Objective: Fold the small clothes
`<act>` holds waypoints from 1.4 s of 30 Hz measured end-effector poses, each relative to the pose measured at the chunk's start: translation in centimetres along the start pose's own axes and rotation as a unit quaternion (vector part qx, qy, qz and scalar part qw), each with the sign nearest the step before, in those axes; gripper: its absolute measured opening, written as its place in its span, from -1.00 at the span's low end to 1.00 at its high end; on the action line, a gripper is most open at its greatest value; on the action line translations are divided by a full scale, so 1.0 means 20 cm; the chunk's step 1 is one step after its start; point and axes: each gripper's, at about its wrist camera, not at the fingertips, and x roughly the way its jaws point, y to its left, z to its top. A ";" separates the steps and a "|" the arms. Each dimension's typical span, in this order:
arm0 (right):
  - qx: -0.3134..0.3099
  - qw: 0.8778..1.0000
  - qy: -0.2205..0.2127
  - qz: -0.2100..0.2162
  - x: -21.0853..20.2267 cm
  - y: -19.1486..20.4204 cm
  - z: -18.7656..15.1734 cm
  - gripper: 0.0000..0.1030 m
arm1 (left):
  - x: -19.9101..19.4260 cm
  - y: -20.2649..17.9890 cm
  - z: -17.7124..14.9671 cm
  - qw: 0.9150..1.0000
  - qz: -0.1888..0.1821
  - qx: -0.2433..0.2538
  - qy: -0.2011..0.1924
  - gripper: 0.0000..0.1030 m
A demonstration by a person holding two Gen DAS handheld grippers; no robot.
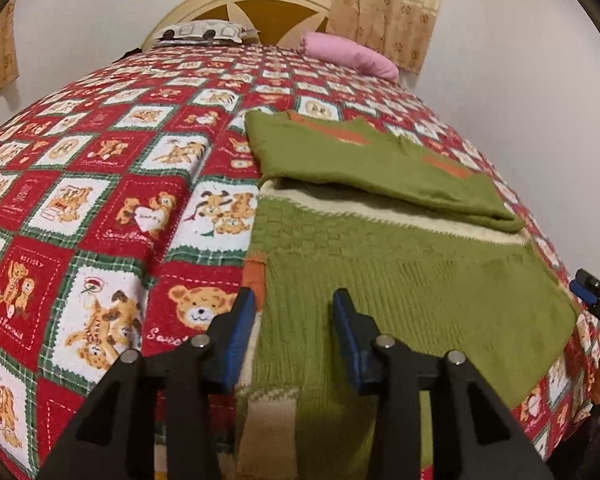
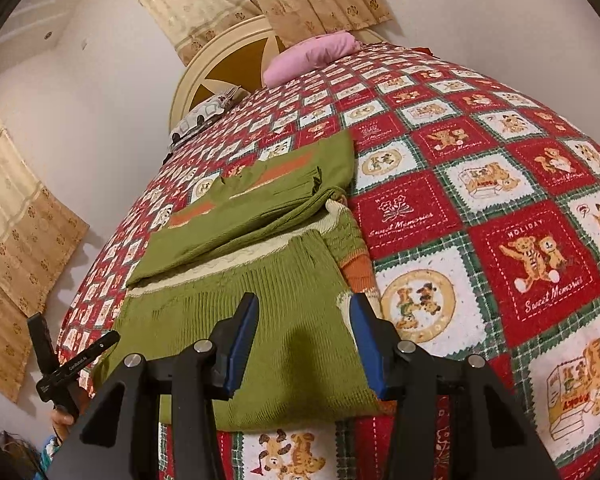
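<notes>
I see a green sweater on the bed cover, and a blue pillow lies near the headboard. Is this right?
Not quite. The pillow is pink, not blue, as the right wrist view shows. The green sweater does lie on the bed cover, and the pillow is near the headboard.

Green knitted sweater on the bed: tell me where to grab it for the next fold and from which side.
Grip the green knitted sweater at its two near hem corners, coming in low from the foot of the bed. It lies flat, hem edge nearest, so each gripper can likely slide a finger under: left gripper at its corner, right gripper at the other.
</notes>
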 end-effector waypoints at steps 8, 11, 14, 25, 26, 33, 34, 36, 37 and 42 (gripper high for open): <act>0.006 1.000 0.006 0.001 0.01 -0.01 -0.03 -0.06 | -0.05 -0.07 0.01 0.999 0.018 0.031 -0.029 -0.19; 0.006 1.000 0.006 0.003 0.00 -0.01 -0.03 -0.06 | -0.02 -0.06 0.01 0.999 0.015 0.032 -0.021 -0.19; 0.006 1.000 0.005 0.004 -0.01 -0.01 -0.04 -0.06 | 0.02 -0.04 0.01 1.000 0.019 0.022 -0.006 -0.18; 0.006 1.000 0.004 0.000 -0.02 -0.02 -0.06 -0.06 | -0.01 -0.02 -0.02 0.999 -0.033 -0.017 0.011 -0.73; 0.001 1.000 0.005 -0.003 -0.02 -0.02 -0.06 -0.06 | -0.01 -0.03 -0.02 0.999 -0.030 -0.014 0.009 -0.73; -0.041 0.999 -0.002 -0.032 -0.04 0.01 -0.03 -0.06 | 0.04 0.01 0.02 0.998 -0.047 -0.038 0.021 -0.55; -0.045 0.998 0.000 -0.034 -0.04 0.01 -0.01 -0.06 | 0.05 0.02 0.02 0.997 -0.054 -0.041 0.024 -0.43; -0.056 0.998 0.007 -0.035 -0.01 0.01 0.01 -0.06 | 0.05 0.01 0.03 0.997 -0.064 -0.046 0.026 -0.31; -0.066 0.997 0.012 -0.035 0.01 0.02 0.03 -0.06 | 0.05 0.00 0.03 0.997 -0.061 -0.044 0.026 -0.30; -0.125 0.991 0.031 -0.043 0.14 0.13 0.06 -0.06 | 0.06 -0.02 0.03 0.998 -0.047 -0.037 0.023 -0.30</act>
